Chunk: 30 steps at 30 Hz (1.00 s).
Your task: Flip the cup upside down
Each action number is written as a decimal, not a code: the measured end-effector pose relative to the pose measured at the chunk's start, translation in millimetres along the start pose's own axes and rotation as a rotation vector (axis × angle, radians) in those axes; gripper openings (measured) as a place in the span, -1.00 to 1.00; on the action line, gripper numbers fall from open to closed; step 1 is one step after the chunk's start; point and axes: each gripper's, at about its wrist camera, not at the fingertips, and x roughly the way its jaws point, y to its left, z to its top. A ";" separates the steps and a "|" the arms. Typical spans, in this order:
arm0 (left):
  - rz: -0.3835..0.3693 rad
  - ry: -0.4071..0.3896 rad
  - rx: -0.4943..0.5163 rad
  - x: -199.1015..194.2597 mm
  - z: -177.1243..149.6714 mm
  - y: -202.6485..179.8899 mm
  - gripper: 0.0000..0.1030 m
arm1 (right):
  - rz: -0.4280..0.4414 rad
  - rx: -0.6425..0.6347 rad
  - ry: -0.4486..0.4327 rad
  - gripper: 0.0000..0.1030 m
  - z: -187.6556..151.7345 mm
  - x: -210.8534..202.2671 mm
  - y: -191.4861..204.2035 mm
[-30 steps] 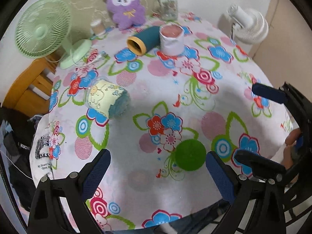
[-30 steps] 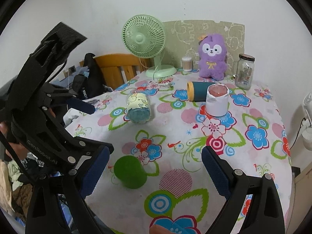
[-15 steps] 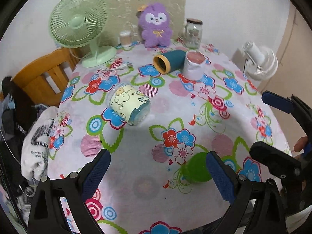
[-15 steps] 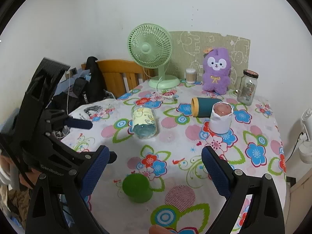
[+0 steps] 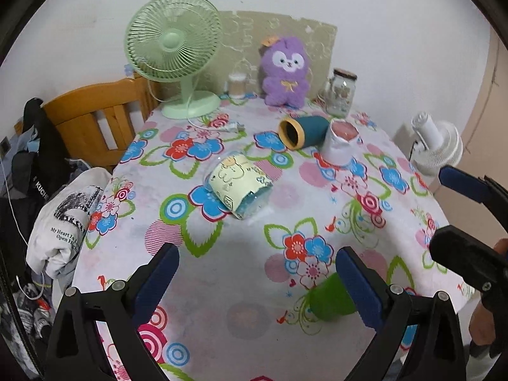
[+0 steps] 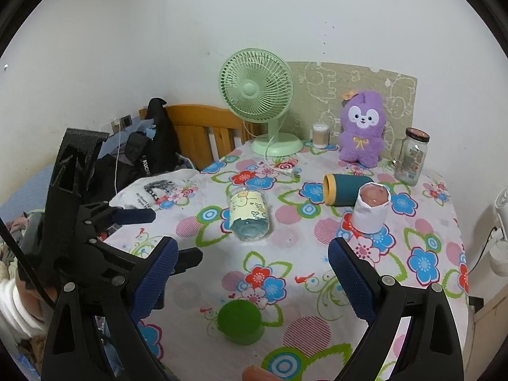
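Observation:
A green cup (image 6: 240, 321) stands bottom-up on the flowered tablecloth near the front edge; in the left wrist view (image 5: 330, 298) it is partly behind my right finger. A clear cup with a yellow cartoon label (image 5: 239, 186) (image 6: 250, 219) lies on its side mid-table. A teal cup with a yellow rim (image 5: 303, 132) (image 6: 344, 189) lies on its side beside a white paper-wrapped cup (image 5: 341, 143) (image 6: 371, 207) standing upright. My left gripper (image 5: 257, 281) (image 6: 165, 241) is open and empty. My right gripper (image 6: 252, 274) (image 5: 454, 209) is open and empty above the green cup.
A green desk fan (image 5: 177, 60), a purple plush toy (image 5: 285, 70), a glass jar (image 5: 341, 95) and a small swab container (image 5: 237, 84) line the back edge. A wooden chair with clothes (image 5: 95, 120) stands left. A white fan (image 5: 438, 146) stands right.
Both grippers have pulled back and tilted up from the table, so the wall and more of the far objects show. The green cup stays where it stood.

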 end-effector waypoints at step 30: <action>0.059 -0.303 -0.102 -31.0 -12.5 9.3 1.00 | -0.101 0.063 -0.100 1.00 -8.9 -12.7 -2.3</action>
